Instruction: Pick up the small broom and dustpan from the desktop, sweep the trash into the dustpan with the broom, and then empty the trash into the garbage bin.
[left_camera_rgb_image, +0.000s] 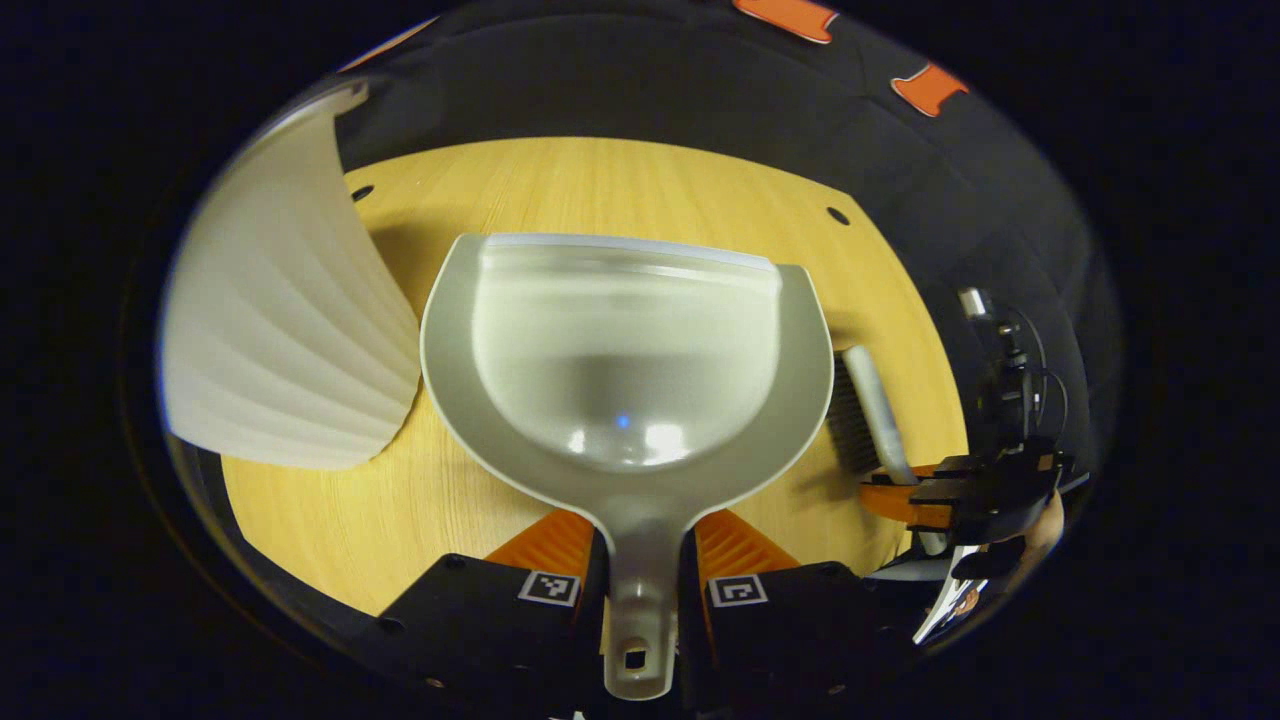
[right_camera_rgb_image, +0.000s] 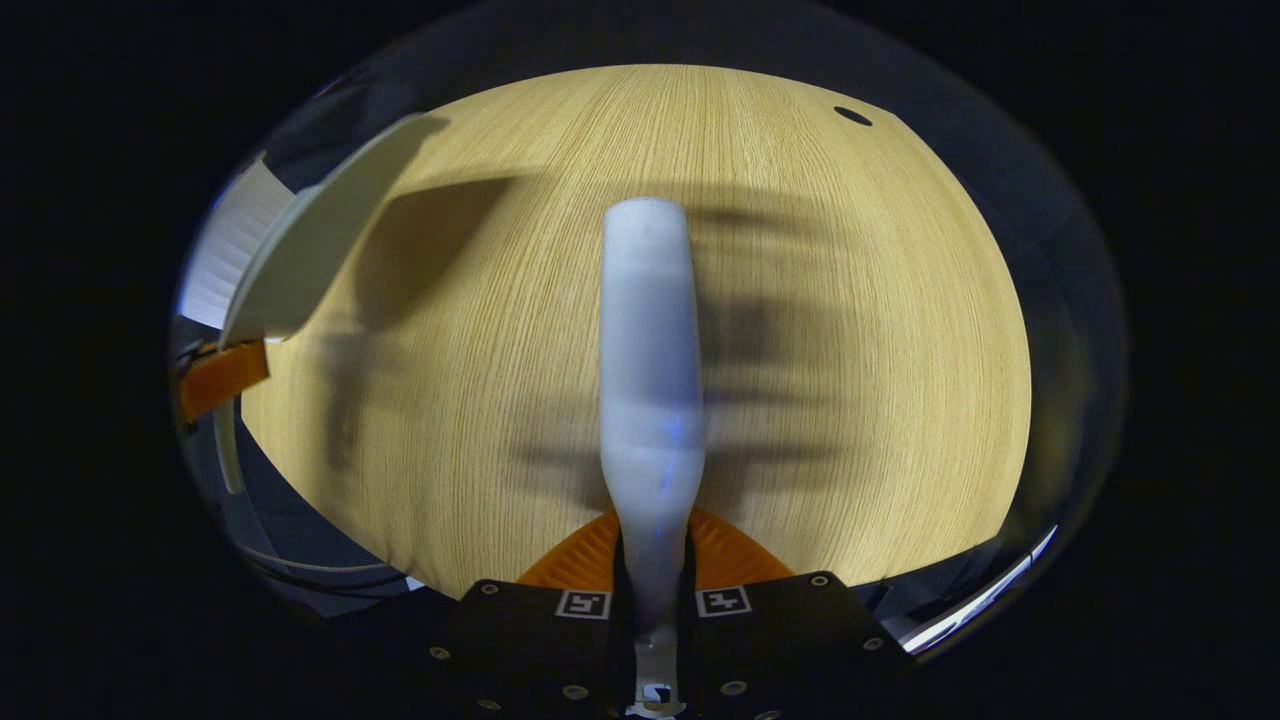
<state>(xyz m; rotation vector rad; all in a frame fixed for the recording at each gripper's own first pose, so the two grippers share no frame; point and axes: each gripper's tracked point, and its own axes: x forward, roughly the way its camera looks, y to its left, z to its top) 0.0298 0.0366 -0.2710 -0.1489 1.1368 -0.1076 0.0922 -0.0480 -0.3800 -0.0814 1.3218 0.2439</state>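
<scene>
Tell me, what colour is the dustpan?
The dustpan is pale grey, almost off-white, with a glossy inside. It shows best in the left gripper view.

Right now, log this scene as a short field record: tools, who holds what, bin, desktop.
dustpan: dustpan held by its handle in the left gripper, pan looks empty
broom: broom held by its handle in the right gripper, blurred in the right gripper view
broom position: right of the dustpan in the left gripper view
garbage bin: white ribbed garbage bin, left of the dustpan
desktop: wooden desktop, no trash visible on it
</scene>
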